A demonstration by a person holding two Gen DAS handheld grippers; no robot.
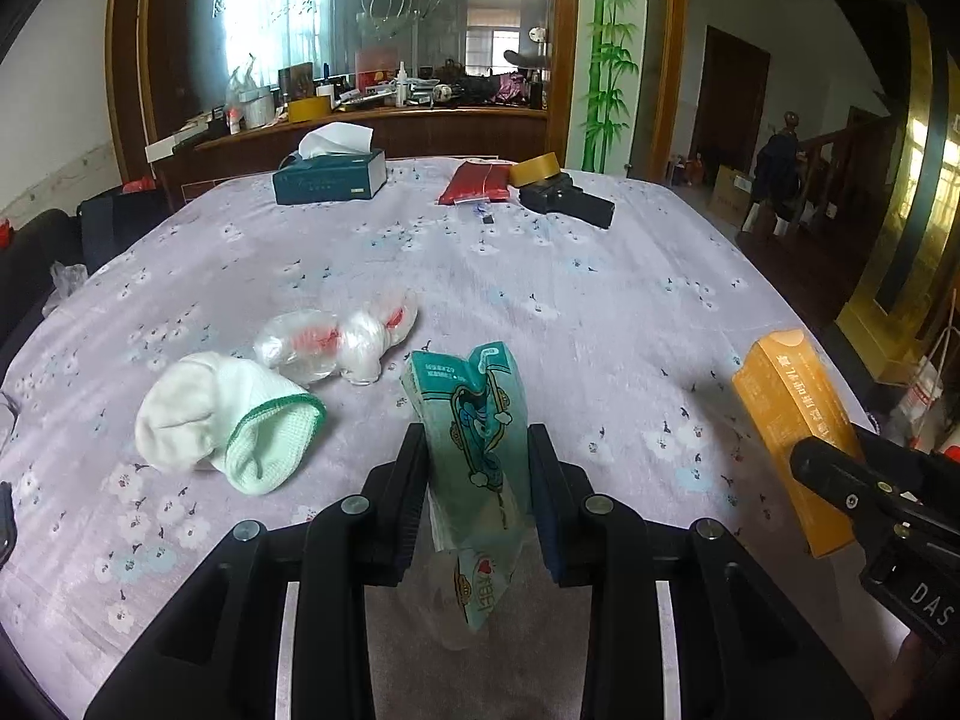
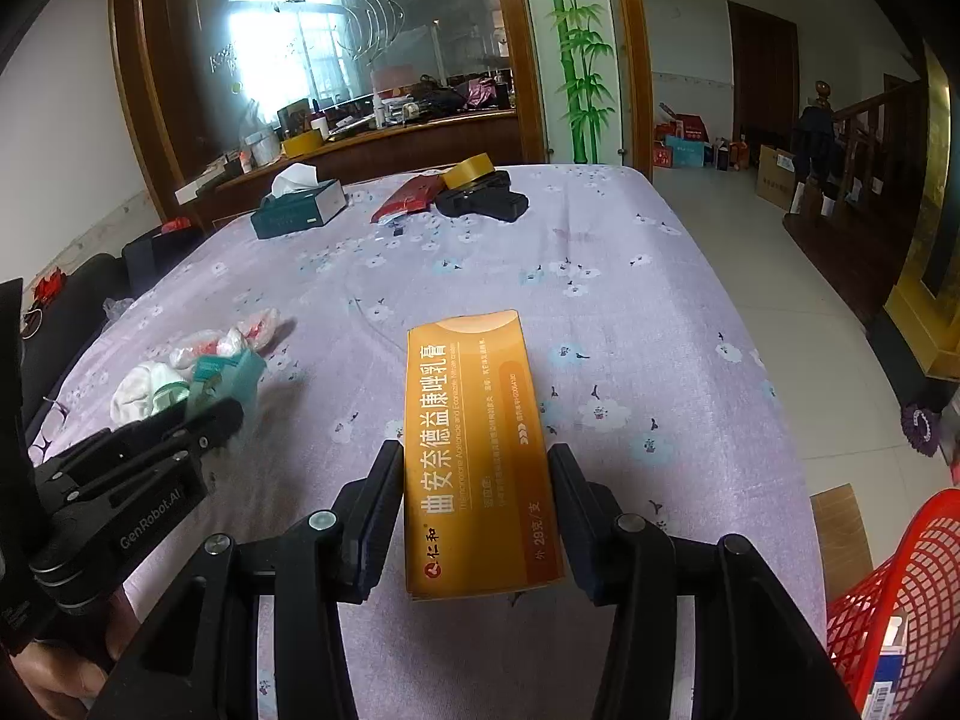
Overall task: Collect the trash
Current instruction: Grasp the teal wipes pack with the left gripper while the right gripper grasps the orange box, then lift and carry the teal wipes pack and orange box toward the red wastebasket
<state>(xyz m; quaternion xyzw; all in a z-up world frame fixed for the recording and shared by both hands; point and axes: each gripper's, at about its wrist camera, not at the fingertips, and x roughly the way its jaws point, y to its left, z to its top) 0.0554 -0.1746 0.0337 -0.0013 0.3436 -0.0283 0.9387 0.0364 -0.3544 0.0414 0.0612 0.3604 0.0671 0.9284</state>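
My left gripper [image 1: 477,450] clamps the teal tissue packet [image 1: 474,420], just right of the white sock [image 1: 228,420]. My right gripper [image 2: 477,480], further right, grips the orange box [image 2: 474,450].

Two tissue packs [image 1: 474,438], two boxes [image 2: 474,456]

Illumination is daylight, moderate and cool in tone. The main source is a window [image 1: 273,12] behind a glass partition [image 2: 336,48]; it is overexposed in both views and spreads a hazy bloom across the glass. Reflections on the glass obscure what lies behind. A gilded panel [image 1: 918,180] at the right edge carries warm glare. Shadows on the tablecloth [image 1: 540,300] are soft and short. Strong fisheye distortion bends straight edges toward the borders; all corners are vignetted black. Foreground detail is sharp; the far room is softer.
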